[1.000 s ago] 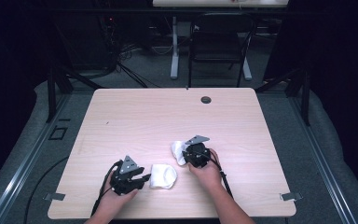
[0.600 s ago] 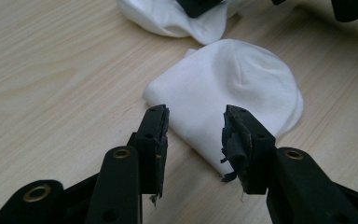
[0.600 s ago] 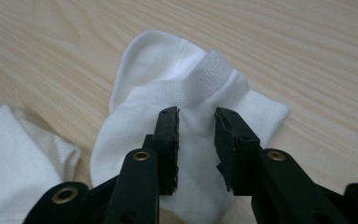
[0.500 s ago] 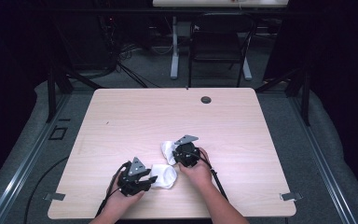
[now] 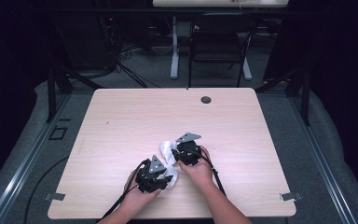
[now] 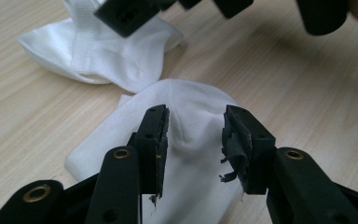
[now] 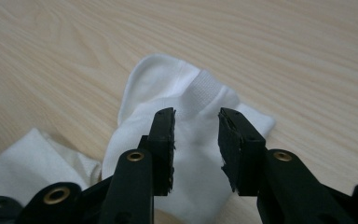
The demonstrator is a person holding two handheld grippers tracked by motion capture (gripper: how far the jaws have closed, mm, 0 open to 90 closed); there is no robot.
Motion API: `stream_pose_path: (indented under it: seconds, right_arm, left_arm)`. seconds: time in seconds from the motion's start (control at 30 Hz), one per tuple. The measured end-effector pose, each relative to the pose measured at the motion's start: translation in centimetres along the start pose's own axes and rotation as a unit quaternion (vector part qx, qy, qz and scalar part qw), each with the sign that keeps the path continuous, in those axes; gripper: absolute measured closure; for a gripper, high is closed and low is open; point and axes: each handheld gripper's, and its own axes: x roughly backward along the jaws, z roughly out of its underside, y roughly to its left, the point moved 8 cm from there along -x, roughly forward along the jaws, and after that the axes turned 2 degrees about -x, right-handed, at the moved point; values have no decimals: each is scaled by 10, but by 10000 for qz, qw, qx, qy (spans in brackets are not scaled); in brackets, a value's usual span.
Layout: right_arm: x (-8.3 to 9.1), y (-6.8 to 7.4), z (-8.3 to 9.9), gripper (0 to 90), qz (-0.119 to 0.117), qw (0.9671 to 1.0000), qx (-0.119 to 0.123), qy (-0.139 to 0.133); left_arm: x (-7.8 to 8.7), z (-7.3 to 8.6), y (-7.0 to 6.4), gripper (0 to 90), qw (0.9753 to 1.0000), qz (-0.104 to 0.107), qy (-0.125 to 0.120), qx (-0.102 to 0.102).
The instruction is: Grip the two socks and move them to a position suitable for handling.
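Two white socks lie side by side on the wooden table (image 5: 121,126). The nearer sock (image 5: 172,177) (image 6: 191,116) lies flat under my left gripper (image 5: 164,175) (image 6: 193,122), whose jaws stand open astride it. The farther sock (image 5: 167,148) (image 7: 186,93), with a ribbed cuff, lies under my right gripper (image 5: 175,153) (image 7: 196,116), also open, jaws either side of the cuff. In the left gripper view the farther sock (image 6: 102,51) lies beyond, with the right gripper's black jaws over it. In the right gripper view a corner of the nearer sock (image 7: 37,161) shows at the lower left.
A round cable hole (image 5: 206,100) sits near the table's far edge. A dark chair (image 5: 219,44) and desk legs stand beyond the table. Cables trail from both grippers toward the near edge. Bare wood lies to the left, right and far side.
My left gripper has slid right onto the nearer sock. The right gripper has shifted left over the farther sock. The two grippers now stand close together.
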Motion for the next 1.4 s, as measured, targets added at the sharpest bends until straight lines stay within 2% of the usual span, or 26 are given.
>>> stream_pose_path:
  seconds: [0.07, 0.13, 0.17, 0.2, 0.27, 0.3, 0.4, 0.43, 0.53, 0.63, 0.83, 0.93, 1.03, 1.1, 1.2, 1.23, 1.4]
  right_arm:
    - [7, -1, -2, 661, -4, 10000, 15, -40]
    - [19, -2, -2, 661, -80, 9999, 60, -119]
    - [19, -2, -2, 661, -80, 9999, 60, -119]
    - [28, 0, -1, 659, -108, 9997, 116, -173]
    - [32, 1, 0, 658, -128, 9996, 144, -203]
    - [41, 2, 0, 658, -183, 9993, 156, -280]
    - [50, 4, 2, 657, -244, 9991, 182, -299]
    - [58, 7, 5, 657, -318, 9986, 180, -379]
    - [64, 11, 11, 673, -394, 9982, 170, -420]
    - [72, 20, 30, 730, -482, 9982, 279, -240]
    - [67, 33, 46, 780, -712, 9970, 291, -40]
    - [58, 43, 48, 780, -859, 9958, 308, 39]
    - [48, 50, 50, 771, -883, 9948, 489, 128]
    - [41, 53, 51, 775, -955, 9942, 470, 176]
    - [33, 52, 55, 804, -912, 9941, 485, 321]
    - [33, 52, 55, 817, -904, 9943, 477, 290]
    - [37, 49, 59, 861, -773, 9944, 611, 379]
  left_arm:
    - [-3, 1, -1, 612, 10000, 14, 56, 0]
    - [-4, 2, -1, 666, 9999, 35, 105, -31]
    - [-4, 2, 0, 666, 9999, 34, 108, -26]
    - [-5, 1, 0, 742, 9999, 72, 111, 32]
    - [-5, 1, 1, 777, 9999, 73, 99, 32]
    - [-4, 0, 1, 832, 9998, 136, 65, 131]
    - [-2, -1, 2, 858, 9998, 140, 22, 129]
    - [1, -2, 2, 862, 9999, 123, -24, 107]
    - [8, -4, 1, 867, 9997, 119, -172, 128]
    - [17, -8, 3, 872, 9992, 114, -341, 184]
    - [27, -10, 9, 873, 9985, 98, -454, 301]
    - [29, -11, 11, 873, 9979, 143, -498, 379]
    - [31, -11, 11, 873, 9977, 162, -542, 371]
    - [32, -11, 10, 873, 9974, 185, -558, 405]
    - [33, -11, 11, 873, 9974, 202, -573, 378]
    - [34, -11, 11, 873, 9973, 198, -594, 378]
    - [43, -7, 15, 872, 9975, 119, -625, 318]
